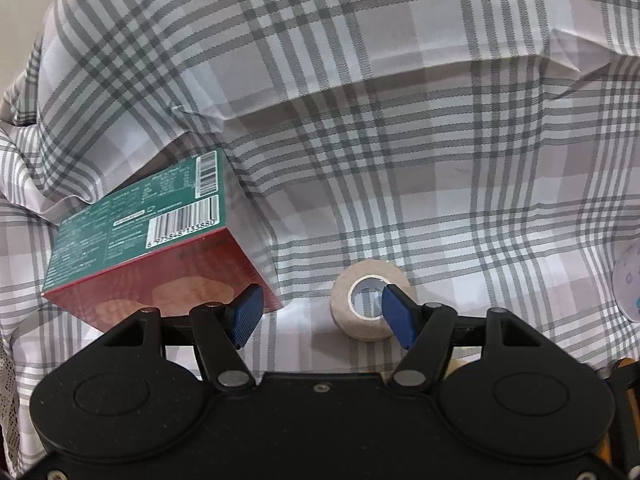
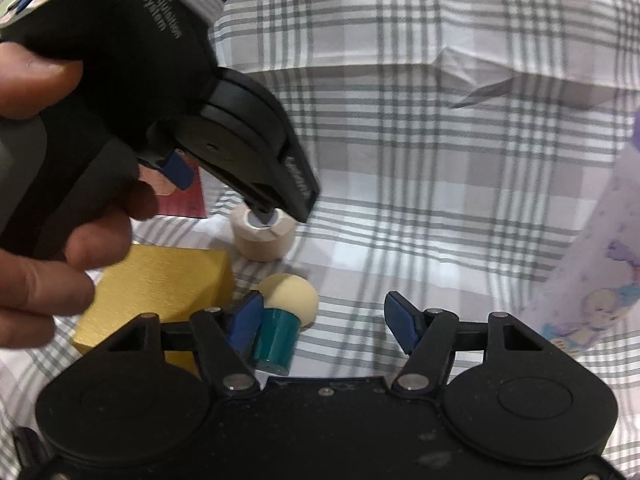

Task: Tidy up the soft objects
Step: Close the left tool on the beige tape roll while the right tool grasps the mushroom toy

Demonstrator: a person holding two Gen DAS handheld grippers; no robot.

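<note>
Left wrist view: beige tape roll (image 1: 370,306) standing on end on grey-and-white plaid cloth (image 1: 400,120).
The left tongs (image 1: 322,312) stand part open; one ribbed blue pad dips into the roll's white core, the other is outside, not yet pinching. The roll's hollow axis points up, beside a red-and-green cardboard box (image 1: 160,248). The right tongs (image 2: 324,322), part open, hold nothing, beside a cream-domed teal cylinder (image 2: 280,320) and a gold block (image 2: 160,288).

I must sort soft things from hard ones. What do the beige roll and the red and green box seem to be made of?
Beige roll: looks like soft woven bandage or cloth tape, matte and slightly fuzzy, wound on a white core, probably cardboard. Red and green box: seems printed cardboard with a slight sheen, given its sharp edges, flat faces and barcodes; likely stiff, not soft.
</note>
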